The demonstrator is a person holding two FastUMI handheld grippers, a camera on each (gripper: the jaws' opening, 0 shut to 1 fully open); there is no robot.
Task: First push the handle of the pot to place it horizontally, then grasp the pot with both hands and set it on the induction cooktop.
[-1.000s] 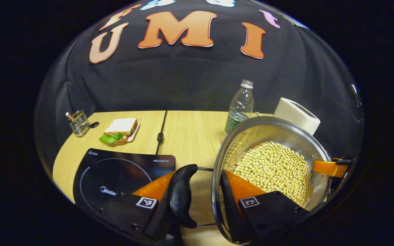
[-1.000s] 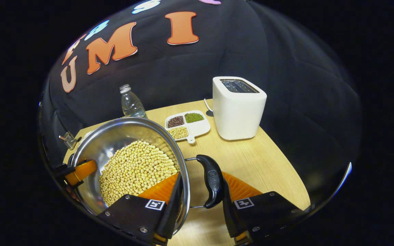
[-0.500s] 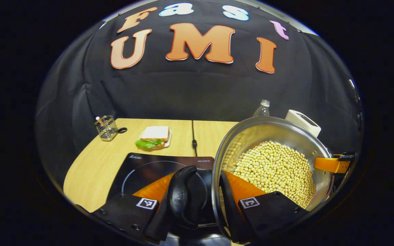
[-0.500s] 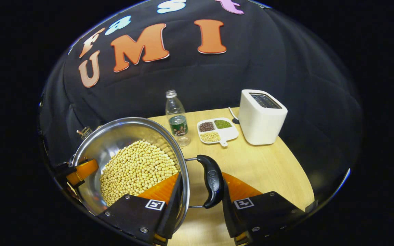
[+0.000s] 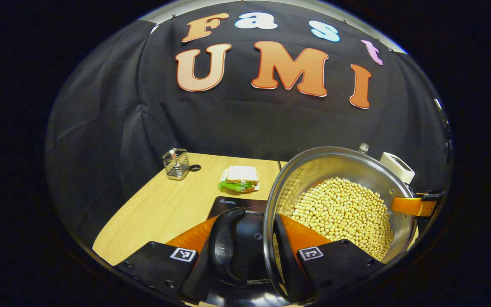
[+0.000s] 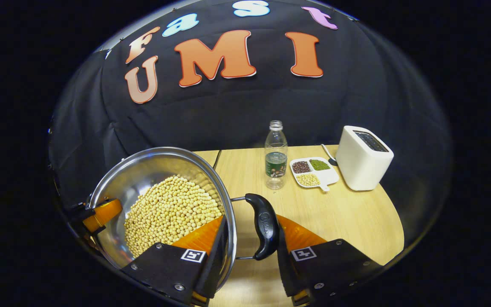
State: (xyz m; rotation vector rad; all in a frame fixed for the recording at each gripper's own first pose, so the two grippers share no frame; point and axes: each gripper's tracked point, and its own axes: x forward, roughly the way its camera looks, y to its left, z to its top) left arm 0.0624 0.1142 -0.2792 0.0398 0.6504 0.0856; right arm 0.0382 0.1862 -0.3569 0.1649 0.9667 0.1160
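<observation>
Now the pot (image 5: 339, 204) of soybeans (image 5: 343, 213) hangs over the induction cooktop (image 5: 245, 221), which a second ago lay well to its left. The left gripper (image 5: 249, 251) and right gripper (image 6: 249, 247) each clamp the rim and a black side handle (image 5: 224, 247). The left gripper view has a sandwich (image 5: 240, 179); the right gripper view has a bottle (image 6: 275, 155) and toaster (image 6: 362, 157).

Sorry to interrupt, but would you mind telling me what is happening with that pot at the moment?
A person is carrying a steel pot full of soybeans with a hand-held gripper on each side. The left hand-held gripper clamps the rim and one black side handle; the right hand-held gripper clamps the opposite handle. The induction cooktop lies just beneath the left handle, so the pot appears close to being set down.
</observation>
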